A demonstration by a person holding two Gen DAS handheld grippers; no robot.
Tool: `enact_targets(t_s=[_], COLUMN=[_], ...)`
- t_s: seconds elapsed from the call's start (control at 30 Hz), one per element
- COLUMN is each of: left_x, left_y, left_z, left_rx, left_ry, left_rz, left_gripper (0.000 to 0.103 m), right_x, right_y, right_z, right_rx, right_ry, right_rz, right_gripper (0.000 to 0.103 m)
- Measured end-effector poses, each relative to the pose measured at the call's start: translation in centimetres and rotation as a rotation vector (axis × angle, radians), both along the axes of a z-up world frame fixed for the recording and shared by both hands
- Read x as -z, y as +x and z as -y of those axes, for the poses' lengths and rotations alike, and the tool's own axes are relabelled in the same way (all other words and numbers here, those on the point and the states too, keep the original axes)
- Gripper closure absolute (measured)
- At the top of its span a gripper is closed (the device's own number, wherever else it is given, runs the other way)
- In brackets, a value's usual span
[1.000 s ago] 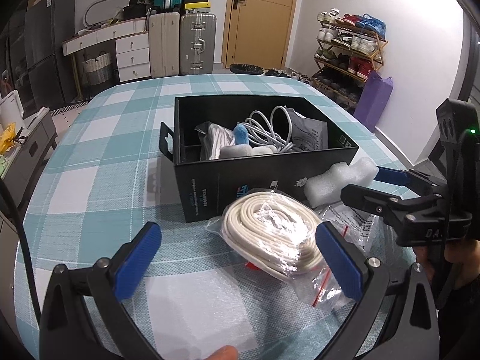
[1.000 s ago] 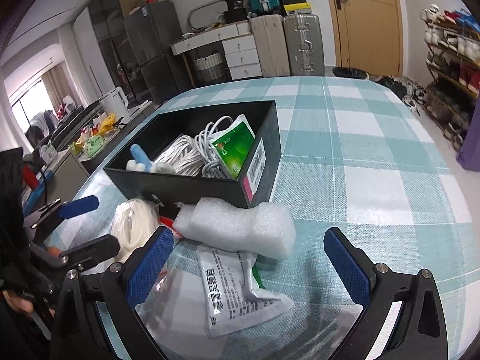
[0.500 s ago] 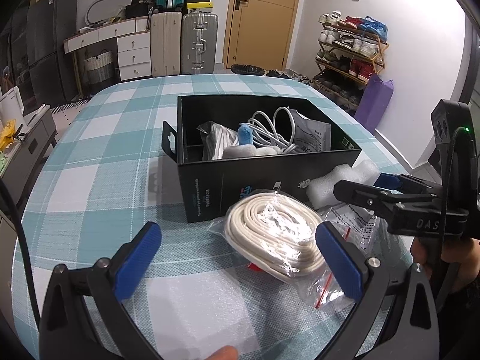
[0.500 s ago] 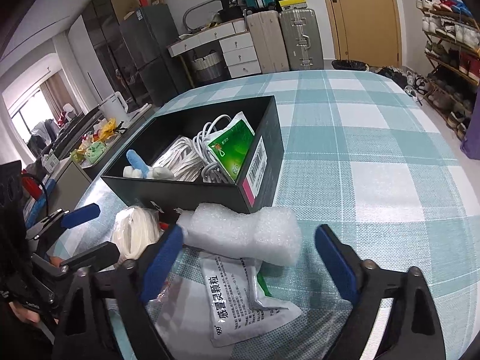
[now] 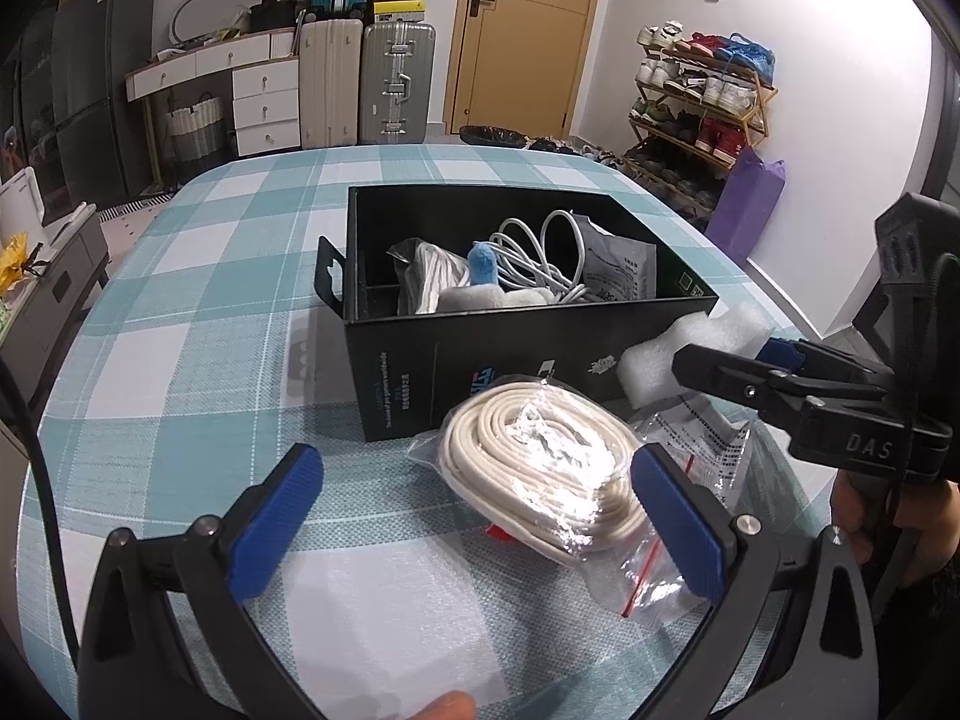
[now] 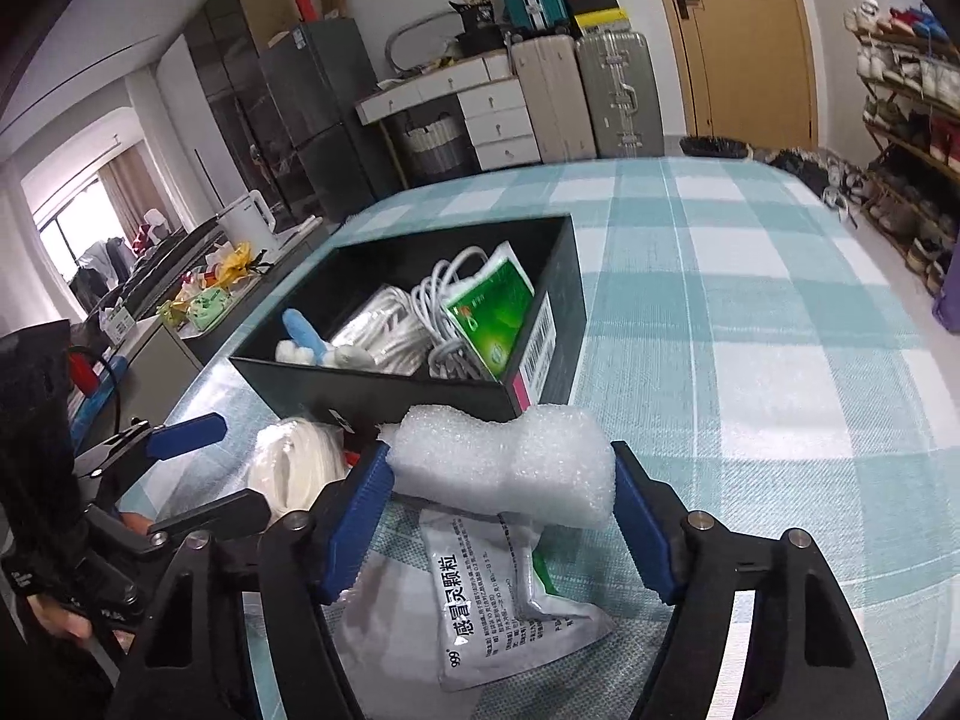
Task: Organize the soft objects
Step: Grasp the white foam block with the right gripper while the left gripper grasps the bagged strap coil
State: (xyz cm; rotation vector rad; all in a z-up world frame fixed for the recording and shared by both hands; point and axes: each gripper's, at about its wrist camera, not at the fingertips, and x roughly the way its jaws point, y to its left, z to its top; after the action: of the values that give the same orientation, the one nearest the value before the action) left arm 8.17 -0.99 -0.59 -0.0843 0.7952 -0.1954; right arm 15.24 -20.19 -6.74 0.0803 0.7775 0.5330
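My left wrist view low over the counter (image 5: 180,372), facing the door, close to the black box (image 5: 480,360), my right wrist view from the box's other corner (image 6: 420,396), facing the window side, both sharing box, foam block (image 6: 504,468), each other's gripper

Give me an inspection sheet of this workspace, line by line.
Surface: checked tablecloth on the table.
Job's things: foam piece between right hand-held gripper's pads; bagged cord coil and sachet lie outside the black box.
Clutter: plush toy and green sachet inside the box.
Grippers: left hand-held gripper open, empty; right closed on the foam.
Cables: white cable in the box.
Surroundings: suitcases, shoe rack, door.
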Motion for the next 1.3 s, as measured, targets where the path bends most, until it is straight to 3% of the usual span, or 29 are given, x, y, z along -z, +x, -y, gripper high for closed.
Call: enact_targets(t_s=[0.3, 0.63, 1.03, 1.1, 1.3], left_x=[0.1, 0.5, 1.2, 1.2, 0.9], left_y=[1.0, 2.8, 1.0, 0.8, 0.6], left_z=[1.5, 2.8, 0.6, 0.4, 1.1], left_rx=[-0.016, -0.063, -0.042, -0.039, 0.025], left_ry=[0.014, 0.090, 0.031, 0.017, -0.015], left_rz=[-0.015, -0.042, -0.064, -0.064, -0.071], left_gripper=[0.000, 0.000, 0.000, 0.003, 0.031], right_x=[-1.7, -1.7, -1.5, -1.5, -1.6], right_y=[-1.2, -1.2, -1.3, -1.4, -1.5], right_z=[0.2, 0.8, 0.8, 0.7, 0.6], right_rx=[-0.011, 0.001, -0.004, -0.008, -0.011], right_ry=[-0.008, -0.005, -0.007, -0.009, -0.010], right_rz=[0.074, 0.071, 0.065, 0.067, 0.070], right_gripper=[0.030, 0.030, 0.030, 0.030, 0.030])
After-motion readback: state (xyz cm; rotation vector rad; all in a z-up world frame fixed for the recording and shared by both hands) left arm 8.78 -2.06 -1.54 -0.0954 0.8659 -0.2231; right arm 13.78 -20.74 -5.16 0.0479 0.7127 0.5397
